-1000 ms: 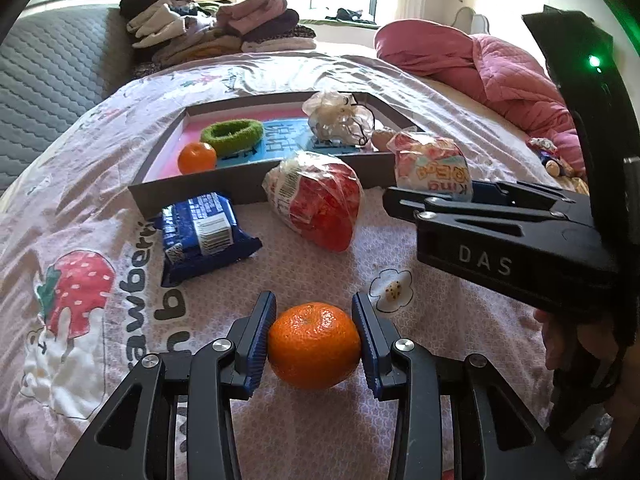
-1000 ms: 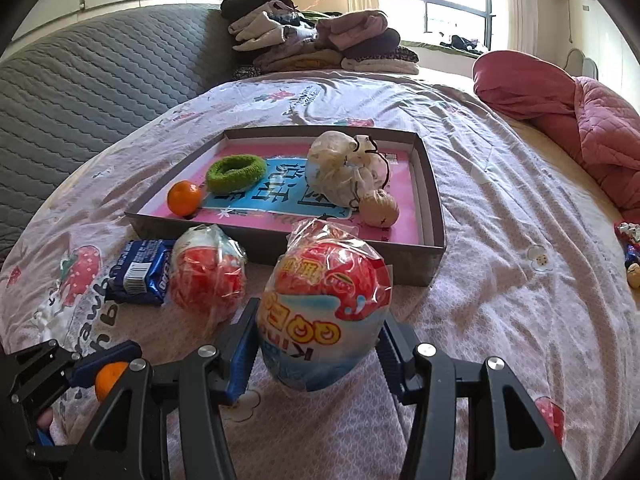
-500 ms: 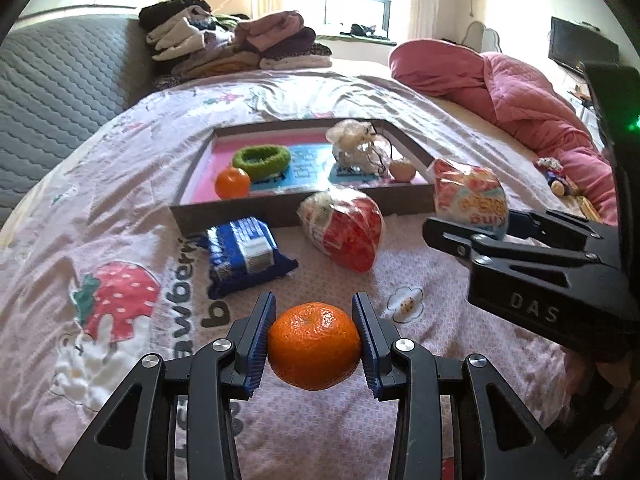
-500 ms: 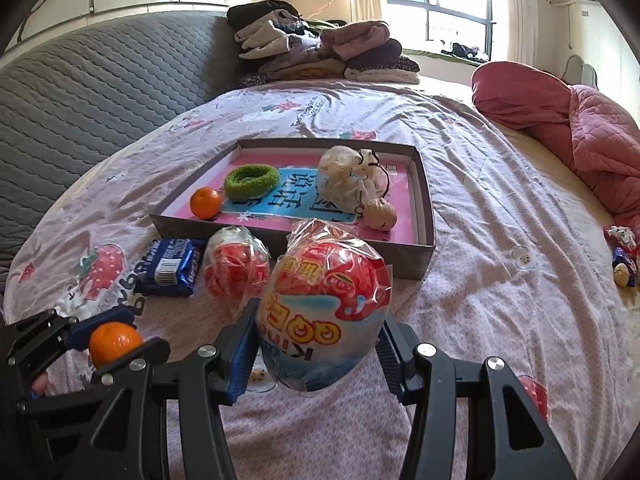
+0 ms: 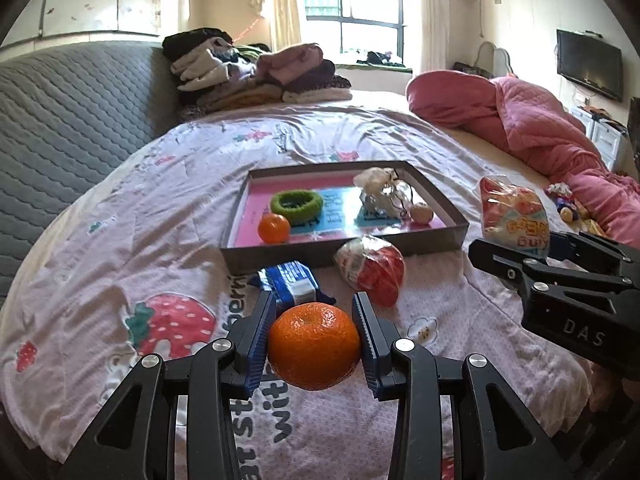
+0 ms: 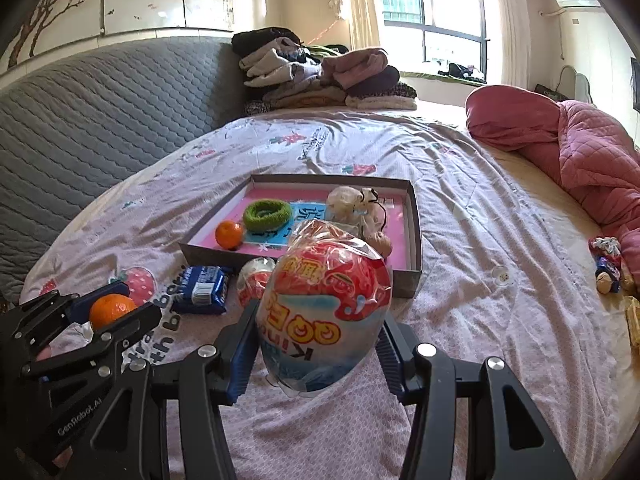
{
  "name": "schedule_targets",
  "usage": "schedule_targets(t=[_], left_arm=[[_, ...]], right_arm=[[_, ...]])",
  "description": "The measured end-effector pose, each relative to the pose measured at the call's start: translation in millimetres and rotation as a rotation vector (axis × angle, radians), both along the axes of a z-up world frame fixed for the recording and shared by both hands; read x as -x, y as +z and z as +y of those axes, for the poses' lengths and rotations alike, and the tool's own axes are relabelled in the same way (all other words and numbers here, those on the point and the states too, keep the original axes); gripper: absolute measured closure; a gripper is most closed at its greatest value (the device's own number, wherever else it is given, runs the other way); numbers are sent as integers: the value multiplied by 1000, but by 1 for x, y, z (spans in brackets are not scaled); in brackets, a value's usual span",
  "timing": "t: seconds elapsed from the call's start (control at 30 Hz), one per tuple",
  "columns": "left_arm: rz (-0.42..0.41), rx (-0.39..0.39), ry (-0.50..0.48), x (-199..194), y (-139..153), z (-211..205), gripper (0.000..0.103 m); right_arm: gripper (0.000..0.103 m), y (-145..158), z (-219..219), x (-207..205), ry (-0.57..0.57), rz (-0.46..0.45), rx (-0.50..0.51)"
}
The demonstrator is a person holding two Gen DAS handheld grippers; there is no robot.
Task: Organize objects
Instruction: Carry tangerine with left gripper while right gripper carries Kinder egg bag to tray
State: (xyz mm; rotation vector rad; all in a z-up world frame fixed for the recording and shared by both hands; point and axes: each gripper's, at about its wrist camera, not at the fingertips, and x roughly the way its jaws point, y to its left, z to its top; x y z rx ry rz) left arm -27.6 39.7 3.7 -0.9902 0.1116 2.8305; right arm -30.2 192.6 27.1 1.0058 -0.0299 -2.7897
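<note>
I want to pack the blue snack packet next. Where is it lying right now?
The blue snack packet lies on the bedsheet just outside the tray's near wall, left of the red wrapped egg; in the left wrist view it sits beyond the held orange.

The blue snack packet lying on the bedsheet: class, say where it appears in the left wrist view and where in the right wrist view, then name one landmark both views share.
Left wrist view: the blue snack packet lies at centre, just beyond the left gripper and its mandarin.
Right wrist view: lower left of centre, beside the red wrapped egg.
Shared landmark: the shallow box just behind it.
</note>
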Motion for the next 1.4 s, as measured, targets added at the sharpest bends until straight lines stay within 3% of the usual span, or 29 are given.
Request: schedule_targets(t=[0.27,0.73,1.4], left_arm=[[60,18,28,-8,21,-4,63],[129,-16,53,-4,52,-11,63],[181,-24,56,42,74,2,63]], right_arm=[[50,20,-4,-13,5,48,-2],[50,54,-7,-26,2,154,13],[50,70,-9,2,18,232,-33]])
